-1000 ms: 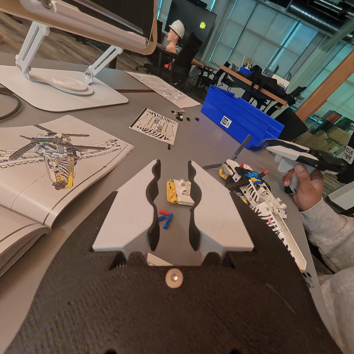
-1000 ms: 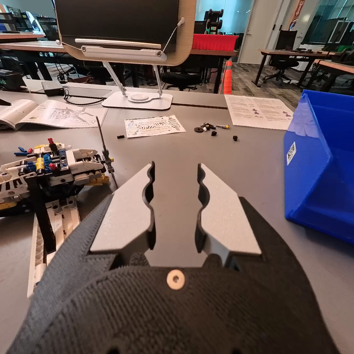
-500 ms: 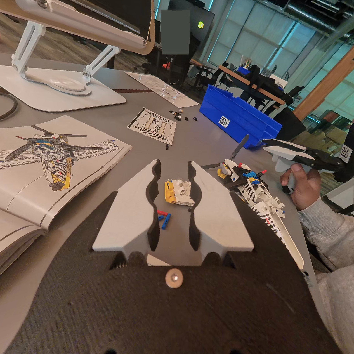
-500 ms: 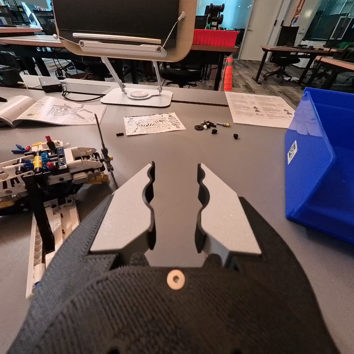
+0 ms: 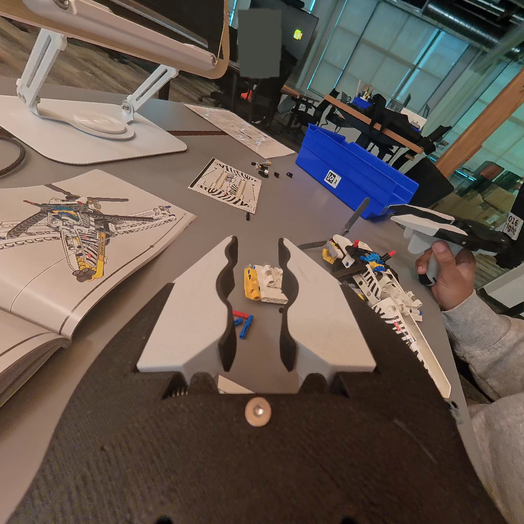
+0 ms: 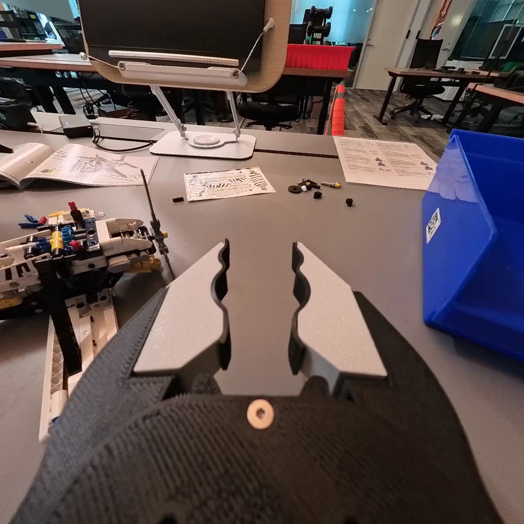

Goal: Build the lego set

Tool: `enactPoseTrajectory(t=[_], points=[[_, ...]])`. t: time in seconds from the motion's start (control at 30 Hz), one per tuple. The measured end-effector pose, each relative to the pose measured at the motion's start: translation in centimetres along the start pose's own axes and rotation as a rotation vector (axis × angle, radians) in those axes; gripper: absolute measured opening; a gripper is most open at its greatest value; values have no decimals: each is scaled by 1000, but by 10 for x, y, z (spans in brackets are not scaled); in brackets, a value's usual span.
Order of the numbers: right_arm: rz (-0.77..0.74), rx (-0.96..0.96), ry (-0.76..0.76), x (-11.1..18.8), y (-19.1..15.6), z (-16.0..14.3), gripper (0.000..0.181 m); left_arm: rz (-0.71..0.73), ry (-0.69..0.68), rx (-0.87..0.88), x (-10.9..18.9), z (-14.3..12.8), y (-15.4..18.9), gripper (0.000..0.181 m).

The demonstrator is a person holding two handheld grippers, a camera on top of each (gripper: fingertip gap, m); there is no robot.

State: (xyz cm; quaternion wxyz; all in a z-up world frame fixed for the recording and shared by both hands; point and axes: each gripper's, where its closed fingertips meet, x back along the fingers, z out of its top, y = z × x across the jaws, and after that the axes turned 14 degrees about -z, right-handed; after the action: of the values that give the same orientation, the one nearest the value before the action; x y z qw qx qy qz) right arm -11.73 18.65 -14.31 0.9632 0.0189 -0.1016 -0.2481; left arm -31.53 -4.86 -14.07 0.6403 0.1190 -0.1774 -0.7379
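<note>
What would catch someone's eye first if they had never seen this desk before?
Probably the half-built white, black and yellow lego helicopter lying at the table's left in the right wrist view. Next, the bright blue bin on the right, and the open instruction booklet with its helicopter drawing. Between the open left gripper fingers sits a small yellow and white sub-assembly.

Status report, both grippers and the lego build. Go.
Left gripper open, above yellow-and-white sub-assembly. Right gripper open, empty, over bare table. Partly built lego model to its left, untouched. Nothing between either gripper's fingers.
</note>
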Motion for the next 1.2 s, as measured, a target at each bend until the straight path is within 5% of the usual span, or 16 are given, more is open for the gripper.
enactPoseTrajectory(t=[0.43, 0.83, 1.0, 1.2], points=[[4, -42, 52, 5, 4, 8, 42, 13, -11, -21, 0, 0, 0, 27], [97, -273, 338, 42, 24, 42, 42, 172, 129, -140, 26, 32, 18, 27], [170, -456, 494, 69, 47, 52, 36, 254, 64, -146, 36, 11, 38, 27], [240, -533, 482, 77, 54, 50, 21, 473, -14, -187, 69, -12, 50, 28]])
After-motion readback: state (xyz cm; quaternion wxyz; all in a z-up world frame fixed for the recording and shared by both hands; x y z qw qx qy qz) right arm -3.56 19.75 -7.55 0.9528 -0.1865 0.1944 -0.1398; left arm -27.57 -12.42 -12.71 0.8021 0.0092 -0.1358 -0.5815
